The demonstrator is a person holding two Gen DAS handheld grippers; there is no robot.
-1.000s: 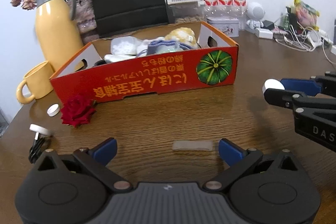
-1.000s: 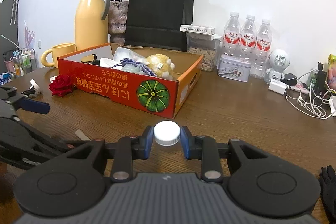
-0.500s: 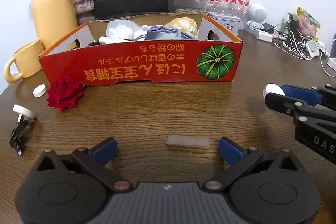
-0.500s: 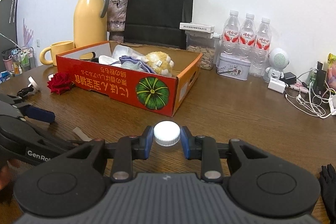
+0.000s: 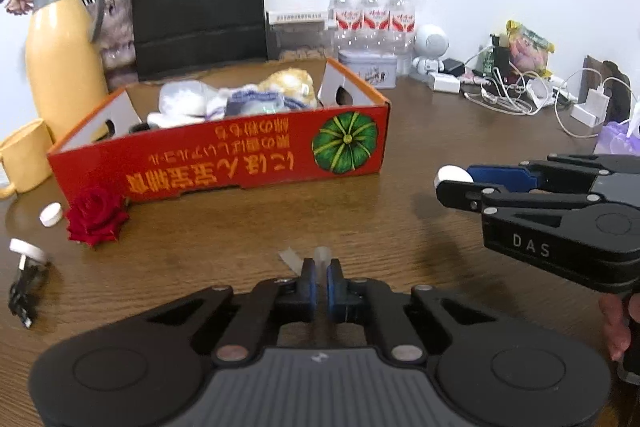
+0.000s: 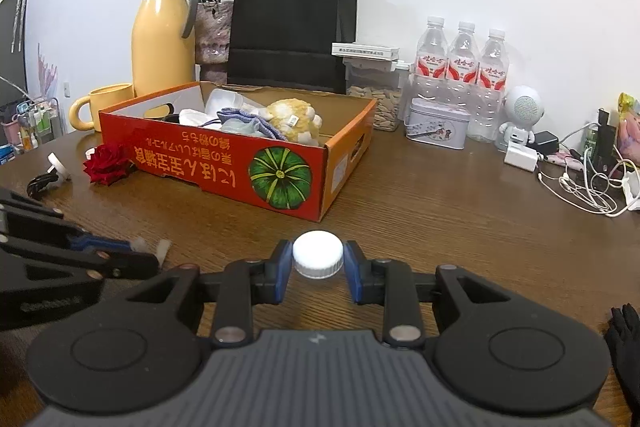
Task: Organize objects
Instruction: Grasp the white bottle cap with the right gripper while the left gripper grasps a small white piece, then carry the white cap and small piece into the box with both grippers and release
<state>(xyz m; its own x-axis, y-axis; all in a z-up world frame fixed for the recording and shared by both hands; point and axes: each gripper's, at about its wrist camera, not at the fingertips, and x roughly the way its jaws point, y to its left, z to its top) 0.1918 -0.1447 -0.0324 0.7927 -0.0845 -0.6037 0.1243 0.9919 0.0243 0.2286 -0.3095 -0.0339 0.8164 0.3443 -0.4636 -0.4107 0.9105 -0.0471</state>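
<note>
My left gripper (image 5: 321, 277) is shut on a small translucent strip (image 5: 322, 254), pinched between the blue pads and bent upward just above the wooden table (image 5: 400, 227). In the right wrist view the left gripper (image 6: 138, 253) sits low at the left, with the strip's ends (image 6: 162, 250) sticking out. My right gripper (image 6: 318, 267) is shut on a white bottle cap (image 6: 318, 254), held above the table. From the left it appears at the right edge (image 5: 450, 183), cap (image 5: 454, 173) at its tip. A red cardboard box (image 5: 224, 167) stands beyond both.
The box holds cloths and a plush toy (image 5: 288, 85). A red rose (image 5: 96, 217), a loose white cap (image 5: 51, 214) and a black cable with a white plug (image 5: 24, 267) lie at the left. A yellow jug (image 5: 64, 67), mug (image 5: 22, 159), black bag, water bottles and chargers line the back.
The left gripper's jaws have gone from wide open to shut on the strip, which has left the table flat and now bends between the pads. The right gripper has kept still with its cap.
</note>
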